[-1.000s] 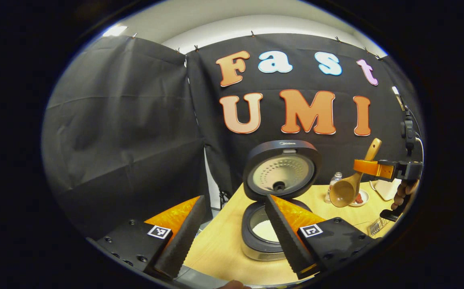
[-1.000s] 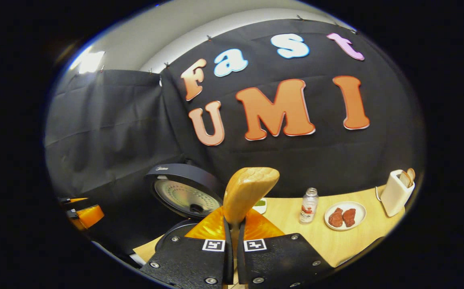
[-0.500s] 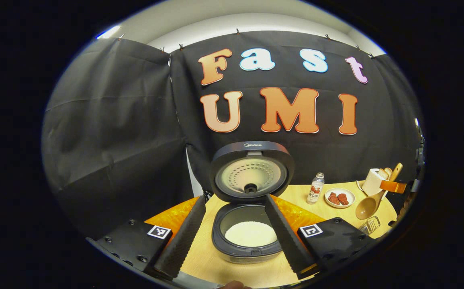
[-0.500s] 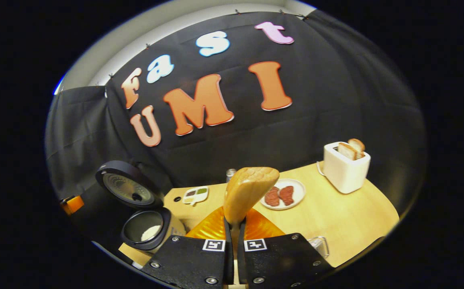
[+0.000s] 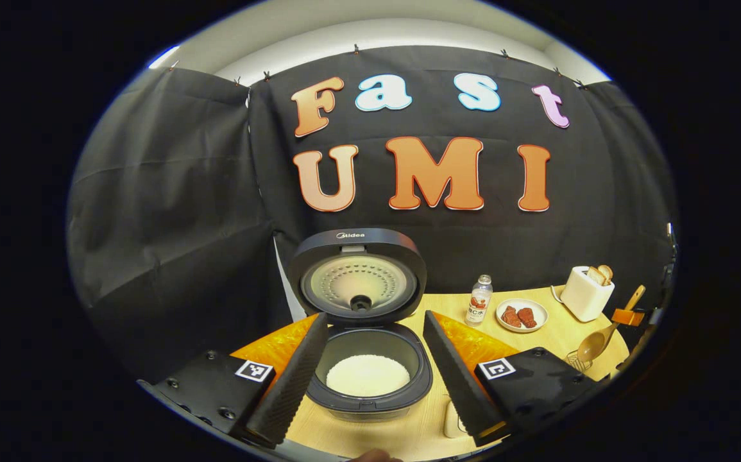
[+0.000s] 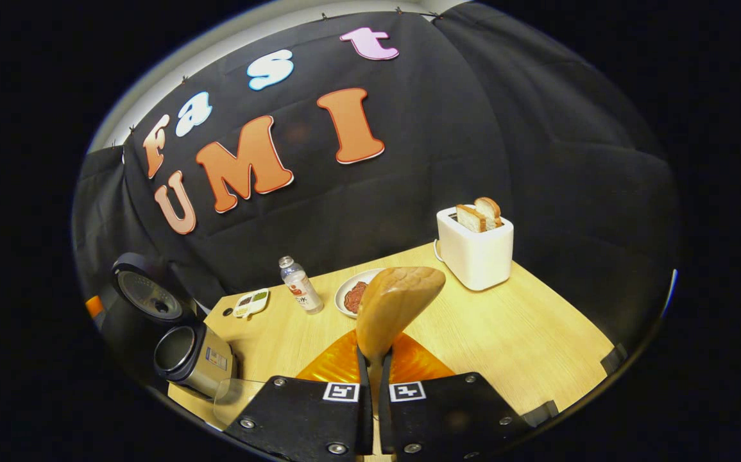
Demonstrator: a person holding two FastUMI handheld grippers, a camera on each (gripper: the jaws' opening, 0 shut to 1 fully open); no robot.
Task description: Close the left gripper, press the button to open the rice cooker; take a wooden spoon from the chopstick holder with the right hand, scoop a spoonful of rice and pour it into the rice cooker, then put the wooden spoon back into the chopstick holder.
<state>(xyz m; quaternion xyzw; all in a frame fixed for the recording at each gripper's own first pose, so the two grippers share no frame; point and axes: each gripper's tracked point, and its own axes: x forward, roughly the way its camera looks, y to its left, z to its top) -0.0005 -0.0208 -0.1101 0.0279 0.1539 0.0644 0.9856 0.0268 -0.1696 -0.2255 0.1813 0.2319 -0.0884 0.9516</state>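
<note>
The right gripper (image 6: 373, 359) was clamped on the wooden spoon (image 6: 396, 307) above bare table (image 6: 524, 333) near its edge. The left gripper (image 5: 370, 378) was spread wide around the open rice cooker (image 5: 364, 333), its front cut off.

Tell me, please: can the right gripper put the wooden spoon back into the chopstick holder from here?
Probably yes. Its jaws grip the wooden spoon, whose bowl hangs just above the wire chopstick holder; no other object appears between them.
</note>
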